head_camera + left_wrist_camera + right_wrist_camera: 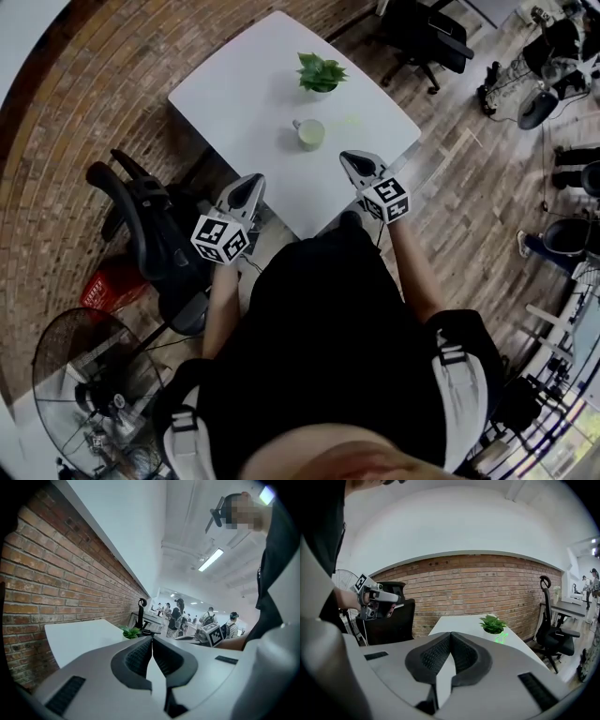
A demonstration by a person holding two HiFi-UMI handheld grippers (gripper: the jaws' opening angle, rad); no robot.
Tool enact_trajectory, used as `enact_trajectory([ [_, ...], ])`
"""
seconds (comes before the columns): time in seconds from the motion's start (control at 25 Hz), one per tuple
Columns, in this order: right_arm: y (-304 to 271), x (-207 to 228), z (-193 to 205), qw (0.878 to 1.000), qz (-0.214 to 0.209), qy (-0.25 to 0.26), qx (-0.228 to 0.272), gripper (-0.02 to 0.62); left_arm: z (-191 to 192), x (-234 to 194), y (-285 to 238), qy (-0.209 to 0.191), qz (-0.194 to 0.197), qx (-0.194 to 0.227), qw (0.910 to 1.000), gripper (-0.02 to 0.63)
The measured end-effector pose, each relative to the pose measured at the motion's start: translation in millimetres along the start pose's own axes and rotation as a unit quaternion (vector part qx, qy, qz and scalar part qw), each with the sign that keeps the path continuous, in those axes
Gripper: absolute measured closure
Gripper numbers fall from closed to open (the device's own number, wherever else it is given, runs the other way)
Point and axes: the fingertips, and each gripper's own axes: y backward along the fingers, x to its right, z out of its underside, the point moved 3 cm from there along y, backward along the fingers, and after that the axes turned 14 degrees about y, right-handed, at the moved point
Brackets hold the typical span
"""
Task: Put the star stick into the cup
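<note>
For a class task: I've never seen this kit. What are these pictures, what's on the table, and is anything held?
A person holds a two-jaw gripper in each hand: the left gripper and the right gripper. One picture comes from a camera on the person's head, looking down; the others come from cameras riding on each gripper, looking along its jaws. On the white table stand a potted plant and a green cup; a green star stick lies near the plant. Both grippers are shut and hold nothing.

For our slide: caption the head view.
Left tool, right tool, both shut, near white square table bearing pale green round cup.
</note>
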Motion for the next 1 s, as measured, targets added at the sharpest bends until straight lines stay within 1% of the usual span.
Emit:
enact_trajectory([
  [0.28, 2, -7, -7, 1.000, -0.018, 0.008, -0.011, 0.600, 1, 0, 3, 0.009, -0.006, 0.014, 0.9998, 0.584],
  [0.56, -4, 0, -5, 1.000, -0.020, 0.021, -0.008, 0.600, -1, -4, 1, 0.013, -0.013, 0.022, 0.9996, 0.584],
  [1.0, -9, 7, 0, 1.000, -0.021, 0.014, -0.016, 0.600, -2, -8, -12, 0.018, -0.014, 0.018, 0.9996, 0.584],
])
